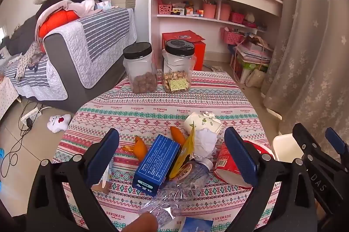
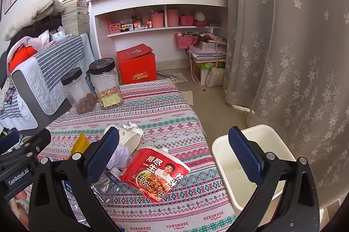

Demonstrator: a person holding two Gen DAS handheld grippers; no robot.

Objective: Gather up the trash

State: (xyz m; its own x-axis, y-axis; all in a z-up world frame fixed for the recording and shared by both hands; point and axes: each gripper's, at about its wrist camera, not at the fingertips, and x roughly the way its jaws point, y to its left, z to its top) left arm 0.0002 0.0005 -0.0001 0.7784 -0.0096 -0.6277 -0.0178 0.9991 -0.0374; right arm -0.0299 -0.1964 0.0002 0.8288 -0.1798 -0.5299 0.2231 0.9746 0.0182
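Trash lies in a heap on the patterned tablecloth [image 1: 152, 107]: a blue box [image 1: 157, 164], orange peel [image 1: 139, 148], a yellow wrapper [image 1: 185, 151], a tipped paper cup [image 1: 202, 123], crumpled tissue [image 1: 205, 144], a crushed clear bottle [image 1: 181, 188] and a red noodle cup [image 1: 226, 164] on its side. My left gripper [image 1: 172, 157] hangs open above the blue box and wrapper, touching nothing. My right gripper [image 2: 174, 157] is open over the red noodle cup [image 2: 154, 173], with the white bin [image 2: 218, 144] behind its right finger. Nothing is held.
Two black-lidded snack jars [image 1: 139, 68] [image 1: 178, 66] stand at the table's far edge. The white bin [image 1: 285, 147] sits on the floor off the table's right side, by the curtain [image 2: 294, 79]. A sofa [image 1: 87, 53] is at the left, and a red box [image 2: 137, 66] and shelves lie beyond.
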